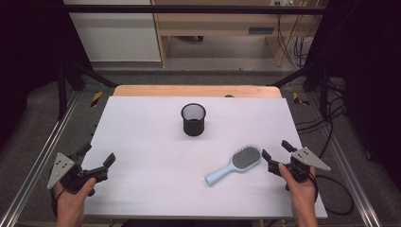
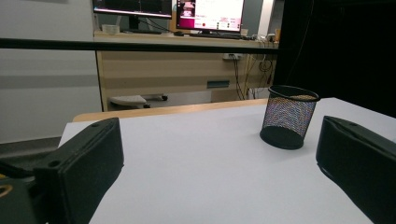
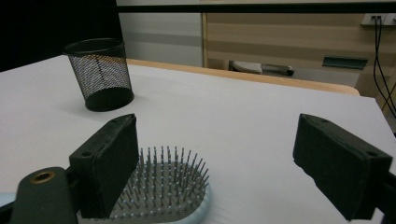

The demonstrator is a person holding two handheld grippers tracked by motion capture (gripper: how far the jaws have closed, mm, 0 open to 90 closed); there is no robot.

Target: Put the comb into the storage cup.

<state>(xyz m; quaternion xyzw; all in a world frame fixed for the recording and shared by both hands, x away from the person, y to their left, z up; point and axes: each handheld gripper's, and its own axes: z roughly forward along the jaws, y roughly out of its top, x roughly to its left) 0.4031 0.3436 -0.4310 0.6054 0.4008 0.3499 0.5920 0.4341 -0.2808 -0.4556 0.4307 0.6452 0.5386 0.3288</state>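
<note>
We hold the right gripper (image 1: 275, 152) with jaws wide and empty, just right of the hairbrush (image 1: 235, 164), which lies in front of the mesh cup (image 1: 194, 119), to its right. We should lower over its handle and close squarely. The left gripper (image 1: 98, 157) waits wide too.

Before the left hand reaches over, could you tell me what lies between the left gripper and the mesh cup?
Nothing: the high view shows bare white table between left gripper and mesh cup.
</note>
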